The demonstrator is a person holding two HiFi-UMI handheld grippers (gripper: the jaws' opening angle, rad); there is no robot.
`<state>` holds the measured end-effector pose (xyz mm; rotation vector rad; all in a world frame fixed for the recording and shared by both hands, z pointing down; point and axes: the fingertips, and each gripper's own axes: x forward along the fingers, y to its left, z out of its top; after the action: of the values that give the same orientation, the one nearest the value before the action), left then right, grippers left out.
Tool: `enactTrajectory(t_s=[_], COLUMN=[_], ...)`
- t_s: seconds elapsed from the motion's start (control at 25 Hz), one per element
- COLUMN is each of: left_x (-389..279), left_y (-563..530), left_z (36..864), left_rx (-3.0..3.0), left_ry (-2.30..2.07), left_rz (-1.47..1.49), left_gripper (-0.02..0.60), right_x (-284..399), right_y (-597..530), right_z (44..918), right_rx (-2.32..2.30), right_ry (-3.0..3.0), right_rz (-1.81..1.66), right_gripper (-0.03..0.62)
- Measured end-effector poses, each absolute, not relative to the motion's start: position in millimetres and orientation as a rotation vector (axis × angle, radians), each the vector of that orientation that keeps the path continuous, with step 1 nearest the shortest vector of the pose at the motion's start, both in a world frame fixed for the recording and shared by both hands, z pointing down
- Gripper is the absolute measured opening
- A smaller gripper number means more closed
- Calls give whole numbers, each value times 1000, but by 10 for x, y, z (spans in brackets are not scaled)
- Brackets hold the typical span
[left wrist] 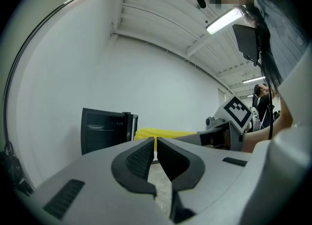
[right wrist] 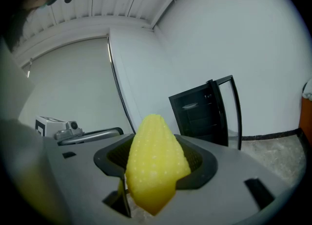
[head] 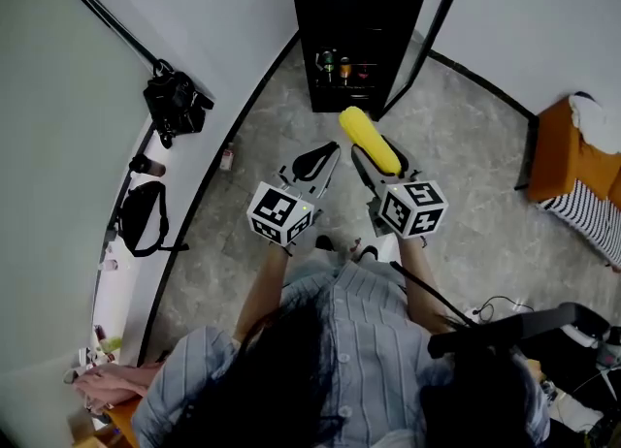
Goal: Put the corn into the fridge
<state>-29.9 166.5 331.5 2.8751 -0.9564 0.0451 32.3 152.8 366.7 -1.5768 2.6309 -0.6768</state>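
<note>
Corn point(head: 369, 138) held, fridge point(head: 355, 29) open ahead
Your right gripper point(right wrist: 157, 168) grips the corn, near the fridge; left gripper point(left wrist: 155, 148) closed, empty. Placing it inside remains

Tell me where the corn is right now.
In the head view the corn sits just right of centre, clamped in the right gripper. It is held out in front of the fridge, whose door stands open.

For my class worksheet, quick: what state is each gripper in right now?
The left gripper: closed, nothing between its jaws.
The right gripper: closed on the corn.
</note>
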Motion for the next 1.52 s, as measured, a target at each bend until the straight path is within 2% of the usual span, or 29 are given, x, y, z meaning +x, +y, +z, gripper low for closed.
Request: enactTrajectory(t_s=[0.84, 1.52], left_x=[-530, -363], left_y=[1721, 461], left_z=[3674, 3702], left_rx=[2818, 2745], left_ry=[-820, -983], left_rz=[39, 7], left_gripper=[6, 6], right_x=[160, 492], right_y=[1650, 407], right_z=[3964, 4026], right_rx=[-1648, -1576], right_ry=[2528, 2642], right_rz=[-820, -819], right_gripper=[252, 252])
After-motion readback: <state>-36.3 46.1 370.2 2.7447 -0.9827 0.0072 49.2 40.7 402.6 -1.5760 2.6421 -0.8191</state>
